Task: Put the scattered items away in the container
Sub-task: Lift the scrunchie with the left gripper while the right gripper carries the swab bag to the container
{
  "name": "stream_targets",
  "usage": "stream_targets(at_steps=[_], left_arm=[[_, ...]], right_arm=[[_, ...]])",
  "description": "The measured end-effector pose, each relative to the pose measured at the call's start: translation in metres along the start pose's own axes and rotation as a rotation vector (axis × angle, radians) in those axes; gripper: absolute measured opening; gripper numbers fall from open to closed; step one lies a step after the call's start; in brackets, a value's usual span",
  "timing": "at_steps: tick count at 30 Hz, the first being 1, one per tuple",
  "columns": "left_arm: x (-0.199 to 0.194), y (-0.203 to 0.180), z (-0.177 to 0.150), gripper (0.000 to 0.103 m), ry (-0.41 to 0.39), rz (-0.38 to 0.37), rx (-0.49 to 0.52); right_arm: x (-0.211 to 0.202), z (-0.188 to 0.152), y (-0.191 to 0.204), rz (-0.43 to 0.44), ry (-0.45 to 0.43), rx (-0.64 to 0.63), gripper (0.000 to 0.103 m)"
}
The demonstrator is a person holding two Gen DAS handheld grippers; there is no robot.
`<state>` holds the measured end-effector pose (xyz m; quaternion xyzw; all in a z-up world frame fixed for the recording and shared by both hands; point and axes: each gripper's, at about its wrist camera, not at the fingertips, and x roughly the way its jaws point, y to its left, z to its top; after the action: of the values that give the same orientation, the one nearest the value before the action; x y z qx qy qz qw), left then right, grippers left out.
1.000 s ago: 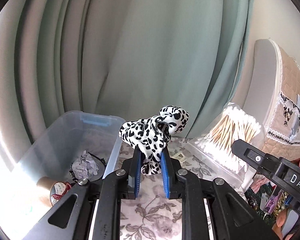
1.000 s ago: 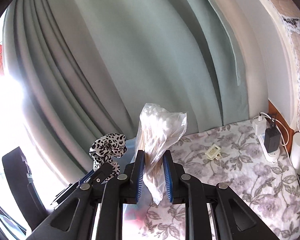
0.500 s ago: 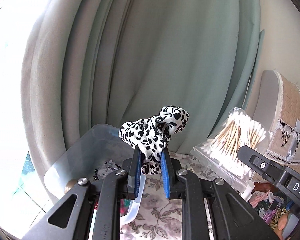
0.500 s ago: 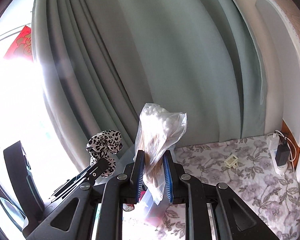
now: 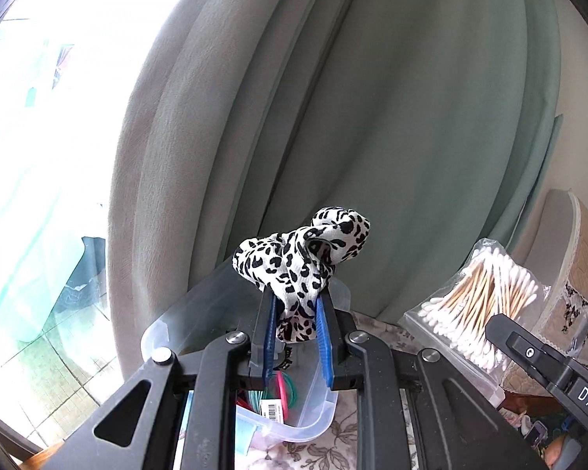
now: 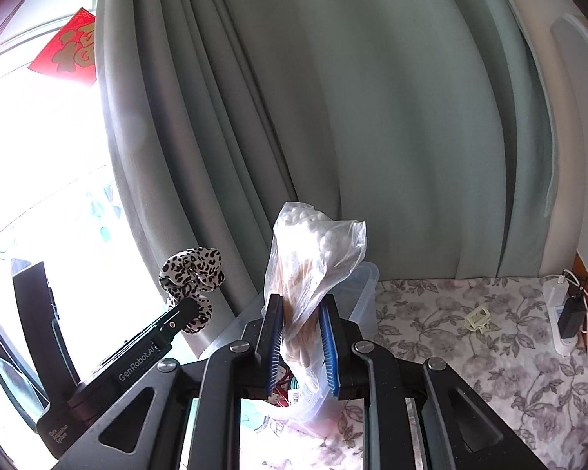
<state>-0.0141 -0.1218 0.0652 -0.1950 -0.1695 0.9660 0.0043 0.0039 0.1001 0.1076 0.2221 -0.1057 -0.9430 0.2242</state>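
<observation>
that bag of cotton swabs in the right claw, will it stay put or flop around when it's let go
Held in the right claw, the bag of cotton swabs will probably sag: its thin plastic film crinkles and droops below the pads. It looks light for its size. The loose film may slip or cling on release.

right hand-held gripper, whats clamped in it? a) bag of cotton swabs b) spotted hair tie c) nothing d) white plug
a: in the right wrist view the right hand-held gripper pinches the clear bag of cotton swabs between its blue pads, while the spotted hair tie sits in the left hand-held gripper.
</observation>
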Motion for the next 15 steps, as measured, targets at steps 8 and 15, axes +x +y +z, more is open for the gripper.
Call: stream_targets(at_steps=[8, 15], left_arm=[[0.009, 0.029, -0.002, 0.02, 0.013, 0.026, -0.052], [0.021, 0.048, -0.007, 0.02, 0.036, 0.041, -0.084]], right_arm=[[0.02, -0.009, 0.011, 0.01, 0.042, -0.032, 0.021], [0.035, -0.018, 0.015, 0.012, 0.083, -0.037, 0.021]])
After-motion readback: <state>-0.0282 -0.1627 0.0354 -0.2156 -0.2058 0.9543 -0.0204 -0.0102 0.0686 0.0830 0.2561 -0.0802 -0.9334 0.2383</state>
